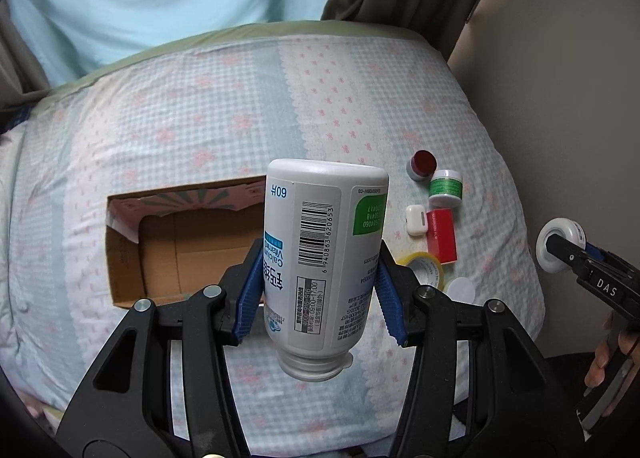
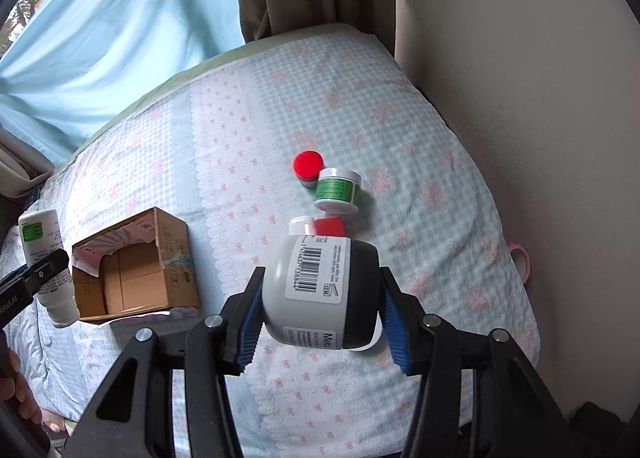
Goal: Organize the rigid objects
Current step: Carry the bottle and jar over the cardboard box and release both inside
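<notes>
The left tool (image 1: pixel 320 290) is clenched on a white bottle (image 1: pixel 324 254) held upside down, cap toward the camera, in the centre of the left view; the grip sits mid-body, likely so the bottle stays balanced as it is carried. Just behind it at centre left lies the open box (image 1: pixel 160 254) on the bed (image 1: pixel 200 105), probably the place for collecting things. The right tool (image 2: pixel 320 314) grasps a grey jar (image 2: pixel 320 294) with a black lid, lifted clear of the bed at lower centre of the right view. At centre right of the left view wait a red-lidded jar (image 1: pixel 422 163), green jar (image 1: pixel 445 187), earbud case (image 1: pixel 416 219), red pack (image 1: pixel 441 234) and tape roll (image 1: pixel 426 268), close together.
</notes>
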The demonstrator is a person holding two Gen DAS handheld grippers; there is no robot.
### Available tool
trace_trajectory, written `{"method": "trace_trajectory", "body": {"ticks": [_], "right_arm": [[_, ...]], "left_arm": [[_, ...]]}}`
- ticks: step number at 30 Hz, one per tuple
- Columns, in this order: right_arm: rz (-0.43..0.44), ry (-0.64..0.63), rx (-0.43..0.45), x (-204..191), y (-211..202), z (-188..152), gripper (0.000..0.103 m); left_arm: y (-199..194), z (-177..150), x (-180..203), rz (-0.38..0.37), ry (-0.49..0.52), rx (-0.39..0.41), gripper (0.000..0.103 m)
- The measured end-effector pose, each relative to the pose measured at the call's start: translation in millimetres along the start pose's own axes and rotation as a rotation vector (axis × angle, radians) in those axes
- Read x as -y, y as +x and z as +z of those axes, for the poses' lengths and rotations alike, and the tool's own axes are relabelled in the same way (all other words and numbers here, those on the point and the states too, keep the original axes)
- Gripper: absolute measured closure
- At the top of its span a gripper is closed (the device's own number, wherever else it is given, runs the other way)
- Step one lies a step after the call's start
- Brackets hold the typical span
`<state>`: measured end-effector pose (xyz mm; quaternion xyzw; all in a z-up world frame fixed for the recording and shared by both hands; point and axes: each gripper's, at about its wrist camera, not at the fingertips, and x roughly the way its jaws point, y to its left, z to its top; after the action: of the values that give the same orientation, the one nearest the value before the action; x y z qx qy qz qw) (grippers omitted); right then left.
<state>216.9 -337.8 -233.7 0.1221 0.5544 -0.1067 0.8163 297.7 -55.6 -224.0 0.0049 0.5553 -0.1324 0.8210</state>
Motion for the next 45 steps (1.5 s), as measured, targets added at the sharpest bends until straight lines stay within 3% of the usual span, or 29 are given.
{"method": "trace_trajectory", "body": {"ticks": [8,17,28,39,45], "right_arm": [[0.05,-0.02,0.063,-108,-46,-6,0.054],[0.121,-0.071,0.037,-225,-34,-8,0.054],[0.15,-0.187,-0.104,-293,54,-7,0.054],[0.131,-0.272,-0.28,-311,152,-7,0.054],[0.116,-0.344,-0.335,-318,194,-8,0.054]], "left_arm": [[-45,-17,-106,0.001,0.024,0.009,0.055],[-29,-11,-199,0.038,0.025,-0.047,0.055],[40,-4,-223,0.032,-0.023,-0.142,0.055],[138,12,-215,0.043,0.025,-0.293,0.055],[182,3,-211,0.053,0.061,-0.377,0.055]]}}
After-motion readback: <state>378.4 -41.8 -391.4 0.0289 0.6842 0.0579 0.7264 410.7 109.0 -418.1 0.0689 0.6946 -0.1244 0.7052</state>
